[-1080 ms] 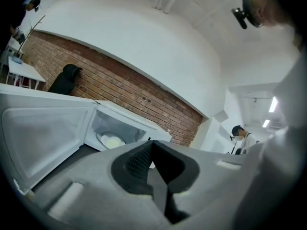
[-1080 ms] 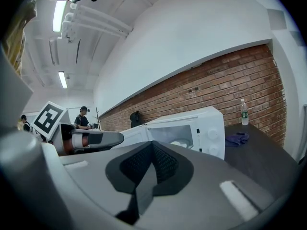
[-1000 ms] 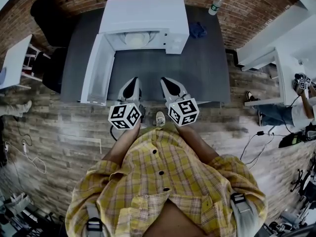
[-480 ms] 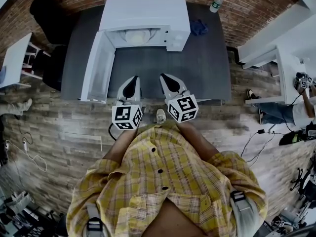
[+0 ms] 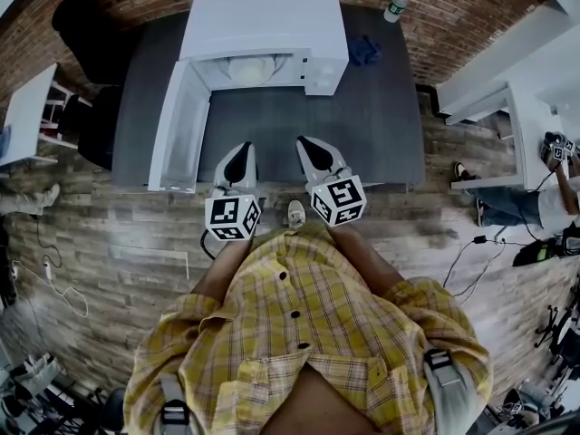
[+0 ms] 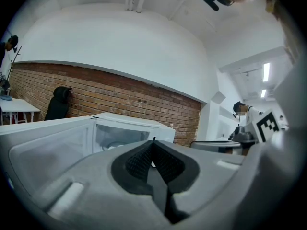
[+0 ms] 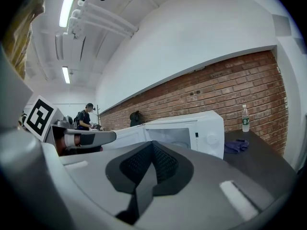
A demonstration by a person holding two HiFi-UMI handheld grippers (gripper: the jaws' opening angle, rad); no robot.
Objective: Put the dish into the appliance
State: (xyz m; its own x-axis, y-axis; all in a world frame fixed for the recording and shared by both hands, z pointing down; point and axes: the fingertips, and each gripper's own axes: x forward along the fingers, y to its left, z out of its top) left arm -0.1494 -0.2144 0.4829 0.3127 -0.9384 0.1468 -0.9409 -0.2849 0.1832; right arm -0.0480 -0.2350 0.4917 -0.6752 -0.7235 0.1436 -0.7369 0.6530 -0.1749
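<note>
The white microwave stands at the back of the dark table, its door swung open to the left. A pale dish lies inside the cavity; the same dish shows dimly in the left gripper view and again in the right gripper view, dish. My left gripper and right gripper hover side by side at the table's near edge, well short of the microwave. Both are shut with nothing between the jaws, seen in the left gripper and right gripper views.
A plastic bottle and a blue cloth sit right of the microwave. A black chair stands at the back left. White desks flank the table at left and right, with a person at the right one.
My left gripper has rolled a little about its own axis; its marker cube now faces differently. The right gripper, microwave and dish stay as they were.
</note>
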